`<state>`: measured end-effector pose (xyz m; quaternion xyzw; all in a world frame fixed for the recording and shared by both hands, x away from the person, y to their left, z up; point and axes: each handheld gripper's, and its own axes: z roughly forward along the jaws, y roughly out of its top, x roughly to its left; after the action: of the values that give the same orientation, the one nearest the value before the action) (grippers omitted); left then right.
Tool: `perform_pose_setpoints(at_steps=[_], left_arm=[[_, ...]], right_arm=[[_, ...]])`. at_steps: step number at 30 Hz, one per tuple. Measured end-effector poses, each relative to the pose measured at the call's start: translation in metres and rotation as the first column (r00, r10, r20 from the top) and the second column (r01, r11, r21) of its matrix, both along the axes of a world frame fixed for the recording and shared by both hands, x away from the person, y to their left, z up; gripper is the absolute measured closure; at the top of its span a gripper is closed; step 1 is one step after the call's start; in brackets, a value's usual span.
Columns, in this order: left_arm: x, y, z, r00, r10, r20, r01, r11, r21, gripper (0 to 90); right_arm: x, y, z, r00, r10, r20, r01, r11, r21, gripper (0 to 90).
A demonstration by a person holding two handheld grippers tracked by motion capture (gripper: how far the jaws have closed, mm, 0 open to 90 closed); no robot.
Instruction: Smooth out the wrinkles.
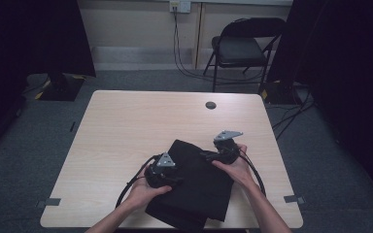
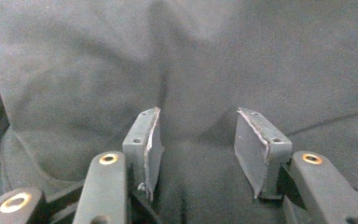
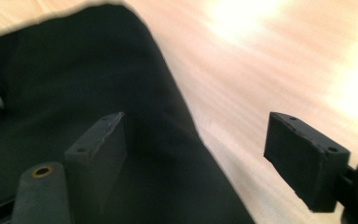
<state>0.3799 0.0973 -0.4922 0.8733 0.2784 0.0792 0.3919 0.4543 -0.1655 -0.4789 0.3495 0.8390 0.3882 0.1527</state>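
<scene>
A folded black cloth (image 1: 194,182) lies on the near half of the wooden table (image 1: 126,126), reaching the front edge. My left gripper (image 1: 175,180) rests on the cloth's left part, open; the left gripper view has both pads (image 2: 147,144) over the dark fabric (image 2: 121,60) with nothing between them. My right gripper (image 1: 208,156) is open at the cloth's upper right edge. In the right gripper view one pad (image 3: 98,149) sits over the cloth (image 3: 51,84) and the other pad (image 3: 305,156) over bare wood, straddling the edge.
A small round grommet (image 1: 211,105) sits in the table's far part. Beyond the table stand a folding chair (image 1: 240,46) and cables on the floor (image 1: 184,68). Dark curtains hang at both sides. Tape marks (image 1: 52,202) flag the table's near corners.
</scene>
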Motion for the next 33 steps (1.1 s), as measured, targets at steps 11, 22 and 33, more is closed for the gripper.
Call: perform_pose_setpoints(at_steps=[11,22,33], left_arm=[[0.0,0.002,-0.002,1.0,0.0,0.001,0.0,0.9997,-0.023,50.8],[0.0,0.002,-0.002,0.9999,-0.004,0.009,0.004,0.9998,-0.017,50.7],[-0.004,-0.002,-0.003,0.999,0.03,0.033,-0.029,0.9995,-0.009,51.0]], right_arm=[[0.007,-0.002,-0.021,0.9962,-0.006,-0.087,0.006,1.0,0.007,16.3],[-0.004,-0.001,-0.018,0.9886,0.08,-0.127,-0.073,0.996,0.058,50.4],[-0.01,0.0,-0.004,0.9858,0.109,-0.128,-0.096,0.99,0.098,81.0]])
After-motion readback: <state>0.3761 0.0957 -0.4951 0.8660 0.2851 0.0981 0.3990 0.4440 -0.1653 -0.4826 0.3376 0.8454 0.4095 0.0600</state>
